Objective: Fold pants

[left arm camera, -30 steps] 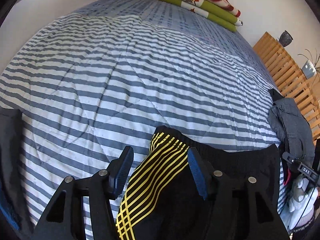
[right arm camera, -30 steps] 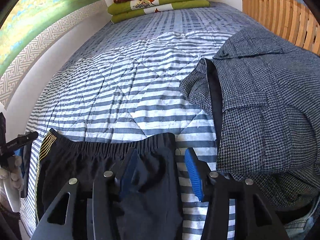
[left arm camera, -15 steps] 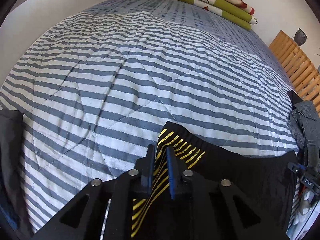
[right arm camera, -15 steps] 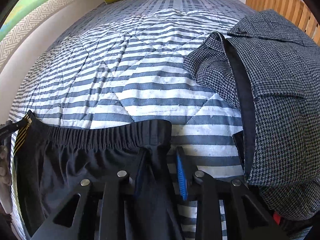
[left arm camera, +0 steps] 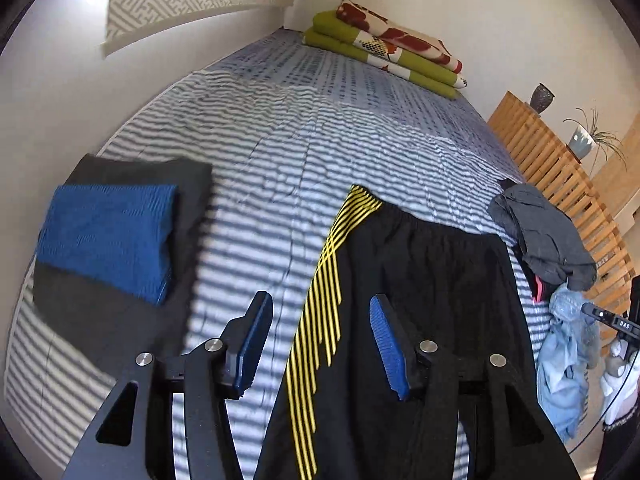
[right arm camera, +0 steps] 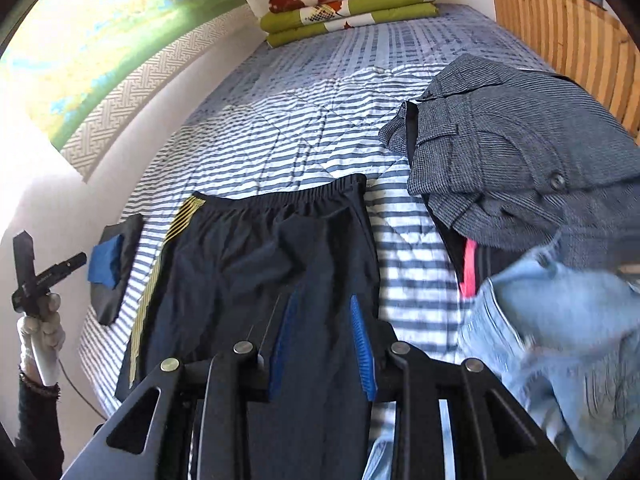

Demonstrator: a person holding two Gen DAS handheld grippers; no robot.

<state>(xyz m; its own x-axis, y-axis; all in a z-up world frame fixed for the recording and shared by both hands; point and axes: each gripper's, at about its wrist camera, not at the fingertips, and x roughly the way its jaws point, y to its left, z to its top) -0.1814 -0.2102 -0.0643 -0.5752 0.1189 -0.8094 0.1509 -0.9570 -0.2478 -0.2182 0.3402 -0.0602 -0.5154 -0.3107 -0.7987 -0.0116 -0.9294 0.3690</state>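
Note:
Black pants (left arm camera: 420, 280) with yellow side stripes (left arm camera: 320, 300) lie flat on the striped bed (left arm camera: 280, 140), waistband toward the far end. My left gripper (left arm camera: 322, 344) hovers above the striped side seam. Its jaws are opening and the blue pads (left arm camera: 256, 344) touch no cloth. In the right wrist view the pants (right arm camera: 260, 260) spread out below my right gripper (right arm camera: 323, 344), which hangs over their right side. Its jaws are opening a little, with the cloth lying below them and not pinched. A gloved hand (right arm camera: 40, 332) holds the left gripper's handle at the left edge.
A folded dark grey and blue stack (left arm camera: 112, 232) lies left of the pants. Grey tweed trousers (right arm camera: 520, 160) and light blue jeans (right arm camera: 560, 320) are heaped on the right. Folded green and red blankets (left arm camera: 384, 52) sit at the bed's far end. A slatted wooden board (left arm camera: 560, 184) borders the right side.
Both grippers shut on the waistband half a second ago. Now both have let go, opened, and drawn back and up, so much more of the pants shows.

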